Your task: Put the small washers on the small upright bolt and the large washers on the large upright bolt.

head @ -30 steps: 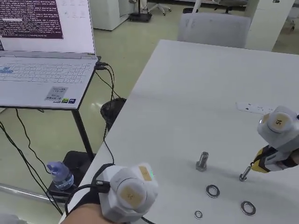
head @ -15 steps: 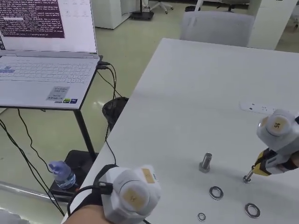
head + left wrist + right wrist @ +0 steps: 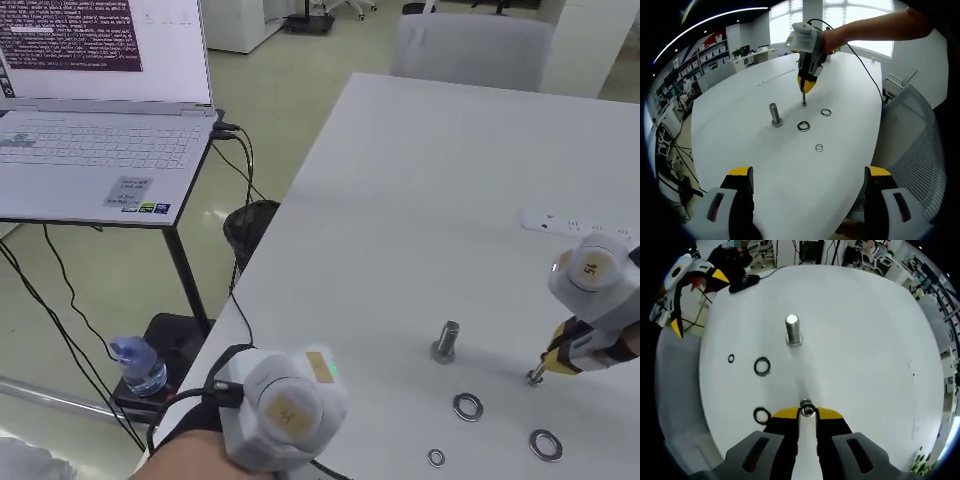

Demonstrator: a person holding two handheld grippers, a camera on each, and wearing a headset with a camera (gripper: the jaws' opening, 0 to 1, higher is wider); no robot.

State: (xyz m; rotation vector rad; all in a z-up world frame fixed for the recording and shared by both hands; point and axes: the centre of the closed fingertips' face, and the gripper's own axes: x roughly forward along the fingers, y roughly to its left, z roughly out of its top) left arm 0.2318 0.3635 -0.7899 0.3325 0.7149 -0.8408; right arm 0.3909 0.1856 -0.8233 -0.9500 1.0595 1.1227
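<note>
- Three washers lie flat on the matte white tabletop (image 3: 400,200), none on a bolt. One large washer (image 3: 467,406) sits just in front of the large upright bolt (image 3: 446,342). A second large washer (image 3: 545,444) lies to its right, and a small washer (image 3: 436,458) is closest to me.
- From the right gripper view, I can see my right gripper (image 3: 807,415) clamped on the small upright bolt (image 3: 807,409), with a yellow jaw tip pressed to each side. The head view gives me the same grip side-on, with the thin bolt standing on the table beneath the pale grey gripper shell.
- From the left gripper view, my left gripper (image 3: 808,172) has its jaws spread wide and holds nothing, low over the near table edge and well apart from the bolts. That view also takes in a bare forearm (image 3: 875,27) reaching to the right gripper, and a grey mesh chair (image 3: 912,140).
- The head view adds a white laptop (image 3: 95,150) on a side stand and a water bottle (image 3: 138,365) on the floor.
- Both bolts are dull grey metal. The large one stands on its hex head. The washers are thin flat metal rings.
</note>
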